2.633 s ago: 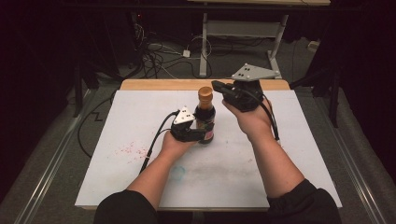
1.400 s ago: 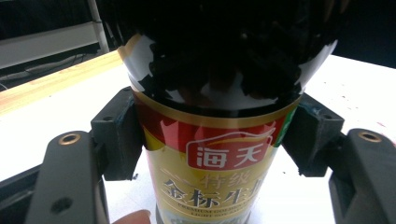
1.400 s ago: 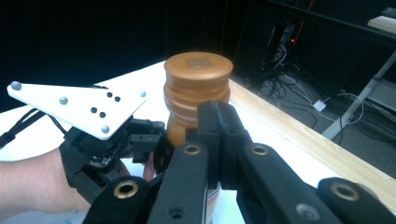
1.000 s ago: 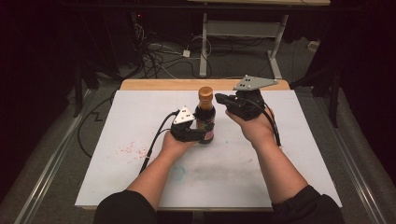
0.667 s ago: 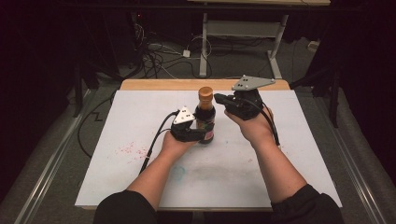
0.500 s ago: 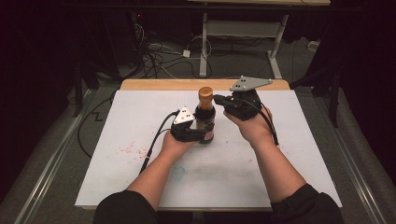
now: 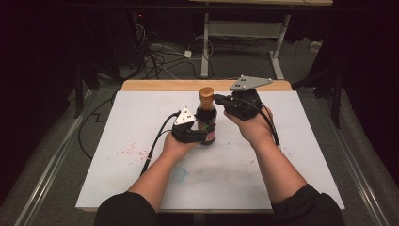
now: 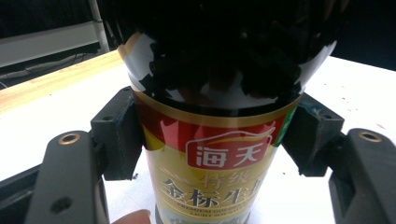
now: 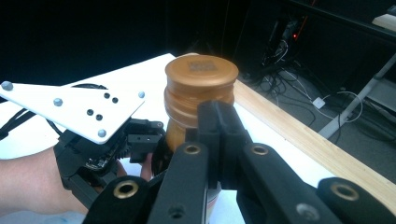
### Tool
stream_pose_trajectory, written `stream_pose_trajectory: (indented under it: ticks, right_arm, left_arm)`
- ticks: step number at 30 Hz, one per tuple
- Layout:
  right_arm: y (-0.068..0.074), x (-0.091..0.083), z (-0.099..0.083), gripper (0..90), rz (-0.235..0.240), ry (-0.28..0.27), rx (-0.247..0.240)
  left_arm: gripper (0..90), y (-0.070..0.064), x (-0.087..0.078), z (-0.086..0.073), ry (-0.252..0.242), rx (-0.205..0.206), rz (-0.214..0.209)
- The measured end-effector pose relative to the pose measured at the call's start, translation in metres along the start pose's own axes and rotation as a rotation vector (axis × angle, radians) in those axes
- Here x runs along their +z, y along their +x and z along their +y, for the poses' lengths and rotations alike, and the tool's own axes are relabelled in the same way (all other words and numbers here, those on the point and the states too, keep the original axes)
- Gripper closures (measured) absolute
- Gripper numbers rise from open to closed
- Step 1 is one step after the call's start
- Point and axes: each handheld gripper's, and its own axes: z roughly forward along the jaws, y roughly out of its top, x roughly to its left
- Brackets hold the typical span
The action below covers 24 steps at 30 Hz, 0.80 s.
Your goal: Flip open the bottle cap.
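White rectangular sheet (image 7: 301,141) covering a light wooden tabletop (image 7: 155,85), bare wood left as a strip along the far edge. Faint red speckles (image 7: 129,151) on the sheet's left part, a pale blue-green smudge (image 7: 179,174) near the front. Beyond, a tangle of black cables (image 7: 157,59) on grey floor, beside a grey metal table frame (image 7: 244,33).

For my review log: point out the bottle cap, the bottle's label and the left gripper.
bottle cap (image 9: 201,70), right gripper view, on its flat top.
bottle's label (image 8: 219,154), left gripper view, on the red logo.
left gripper (image 7: 201,136), high view, between its fingertips at the bottle.
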Motion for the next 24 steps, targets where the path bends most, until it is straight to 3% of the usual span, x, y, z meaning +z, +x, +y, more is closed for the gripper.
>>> stream_pose_trajectory:
  ticks: [24]
  right_arm:
    - [-0.0004, 0.0011, 0.0036, 90.0, -0.005, -0.019, 0.000]
  left_arm:
    - [28.8, 0.0012, 0.0000, -0.0006, -0.004, 0.000, -0.006]
